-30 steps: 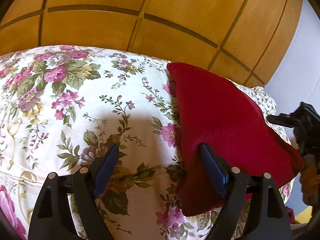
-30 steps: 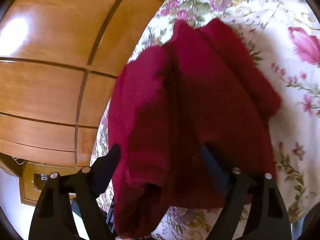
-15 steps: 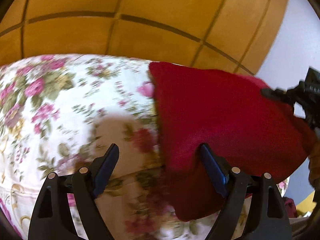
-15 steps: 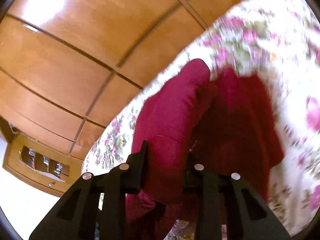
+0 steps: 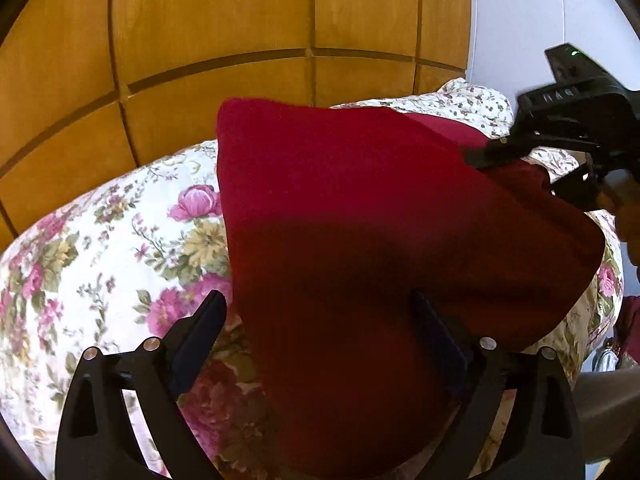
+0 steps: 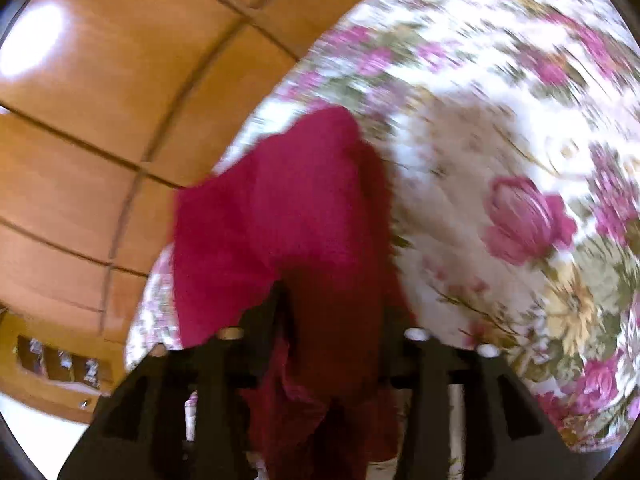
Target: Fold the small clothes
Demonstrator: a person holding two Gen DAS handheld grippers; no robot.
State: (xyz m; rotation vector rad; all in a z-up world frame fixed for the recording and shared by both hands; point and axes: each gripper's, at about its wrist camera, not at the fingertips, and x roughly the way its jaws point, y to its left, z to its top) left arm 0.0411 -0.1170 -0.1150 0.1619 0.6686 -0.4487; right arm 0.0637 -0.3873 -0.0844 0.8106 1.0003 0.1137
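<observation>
A dark red garment (image 5: 360,220) lies on the floral bedspread (image 5: 120,248). My left gripper (image 5: 320,332) is open, its jaws wide apart over the garment's near left edge; the cloth covers the space between the jaws. My right gripper (image 6: 332,320) is shut on a bunched edge of the red garment (image 6: 280,216) and holds it lifted off the bed. The right gripper also shows in the left wrist view (image 5: 560,132), at the garment's right side, pinching a fold. The right wrist view is blurred by motion.
A wooden panelled headboard (image 5: 240,40) stands behind the bed. A white wall (image 5: 520,12) is at the right. A small-flowered pillow (image 5: 472,104) lies behind the garment. A wooden shelf with small items (image 6: 60,364) shows low at the left.
My right gripper closed on the garment's edge and lifted it, pulling cloth over toward the left. My left gripper moved right, so the garment now fills its view.
</observation>
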